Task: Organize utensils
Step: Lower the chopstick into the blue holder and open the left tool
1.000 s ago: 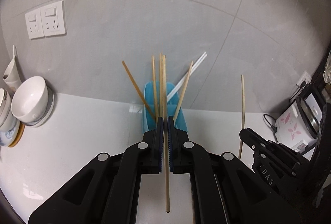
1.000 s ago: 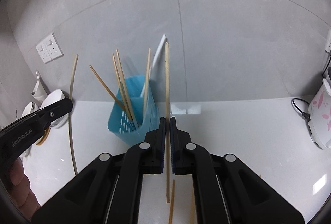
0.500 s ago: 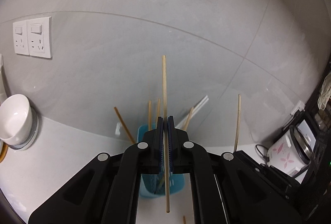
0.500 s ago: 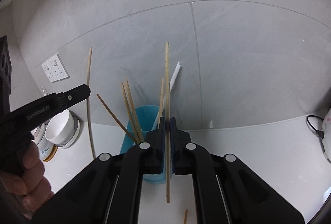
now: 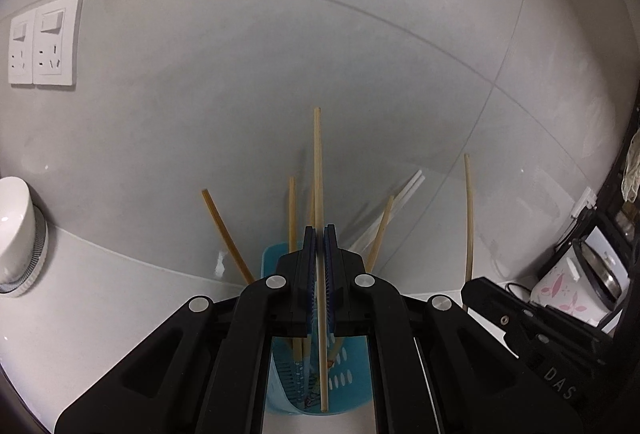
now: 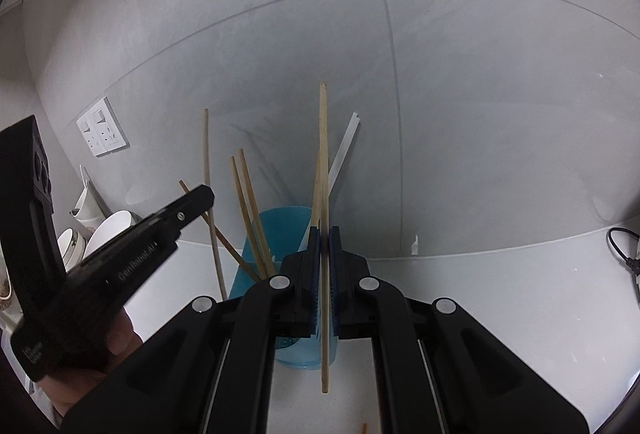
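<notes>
— Both grippers moved closer over the blue holder (image 5: pixel 352 382), yes?
— Yes. Left gripper (image 5: pixel 319 234) jaws clenched one chopstick (image 5: pixel 317 173) above it; right gripper (image 6: pixel 325 234) clenched another chopstick (image 6: pixel 323 153) beside.

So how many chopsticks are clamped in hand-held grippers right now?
2. One chopstick is upright in the left hand-held gripper, one chopstick in the right hand-held gripper. Others stand in the blue holder.
</notes>
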Demonstrator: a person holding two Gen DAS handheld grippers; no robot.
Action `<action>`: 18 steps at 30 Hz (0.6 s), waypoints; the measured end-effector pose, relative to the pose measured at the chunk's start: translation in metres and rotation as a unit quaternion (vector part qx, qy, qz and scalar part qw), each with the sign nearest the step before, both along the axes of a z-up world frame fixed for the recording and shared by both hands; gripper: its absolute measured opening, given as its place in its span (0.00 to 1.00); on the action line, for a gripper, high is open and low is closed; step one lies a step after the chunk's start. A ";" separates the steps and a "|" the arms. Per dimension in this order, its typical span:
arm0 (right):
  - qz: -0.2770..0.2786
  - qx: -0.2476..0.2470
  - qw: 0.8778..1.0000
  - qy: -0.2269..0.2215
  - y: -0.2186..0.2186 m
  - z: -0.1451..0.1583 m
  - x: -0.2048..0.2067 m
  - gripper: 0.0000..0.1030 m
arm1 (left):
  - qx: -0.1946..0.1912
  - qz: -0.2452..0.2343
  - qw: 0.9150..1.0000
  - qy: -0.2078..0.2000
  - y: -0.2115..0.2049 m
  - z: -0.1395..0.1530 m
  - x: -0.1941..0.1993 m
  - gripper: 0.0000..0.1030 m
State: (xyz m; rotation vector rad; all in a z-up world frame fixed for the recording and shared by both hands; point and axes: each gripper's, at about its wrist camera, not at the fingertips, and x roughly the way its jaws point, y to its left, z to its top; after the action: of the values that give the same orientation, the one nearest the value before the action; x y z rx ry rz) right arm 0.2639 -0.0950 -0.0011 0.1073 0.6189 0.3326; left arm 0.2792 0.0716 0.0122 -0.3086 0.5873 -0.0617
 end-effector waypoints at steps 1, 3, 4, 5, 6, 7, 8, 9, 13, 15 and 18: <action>0.002 -0.002 1.000 0.000 0.000 -0.001 0.000 0.03 | 0.000 -0.002 1.000 0.004 -0.001 -0.003 0.001 0.03; 0.005 -0.007 1.000 0.000 0.002 -0.002 0.000 0.03 | 0.002 0.000 1.000 0.004 -0.002 -0.005 0.001 0.04; 0.007 -0.008 1.000 0.000 0.003 -0.003 -0.001 0.03 | 0.002 -0.001 1.000 0.004 -0.002 -0.005 0.000 0.04; 0.008 -0.009 1.000 0.000 0.003 -0.003 -0.001 0.03 | 0.002 -0.001 1.000 0.005 -0.002 -0.005 0.000 0.04; 0.008 -0.009 1.000 -0.001 0.003 -0.003 -0.001 0.03 | 0.001 -0.001 1.000 0.006 0.000 -0.005 0.000 0.04; 0.009 -0.009 1.000 -0.002 0.003 -0.003 -0.002 0.03 | 0.002 -0.001 1.000 0.006 0.002 -0.005 -0.001 0.04; 0.009 -0.009 1.000 -0.003 0.003 -0.002 -0.002 0.03 | 0.004 -0.001 1.000 0.006 -0.001 -0.005 0.000 0.04; 0.009 -0.009 1.000 -0.004 0.003 -0.002 -0.003 0.03 | 0.003 -0.001 1.000 0.004 -0.001 -0.005 0.000 0.04; 0.007 -0.007 1.000 -0.005 0.001 0.000 -0.003 0.03 | -0.008 0.003 1.000 -0.004 0.000 -0.004 -0.001 0.04; 0.006 -0.007 1.000 -0.006 0.000 0.001 -0.003 0.03 | -0.006 0.004 1.000 -0.004 0.000 -0.002 -0.001 0.04; 0.006 -0.007 1.000 -0.007 0.000 0.002 -0.004 0.03 | 0.004 0.009 1.000 -0.002 0.001 0.001 -0.005 0.05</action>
State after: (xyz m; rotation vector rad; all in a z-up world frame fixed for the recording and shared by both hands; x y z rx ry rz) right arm 0.2600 -0.0954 0.0007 0.0879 0.6087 0.3399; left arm 0.2738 0.0726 0.0132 -0.3069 0.5806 -0.0425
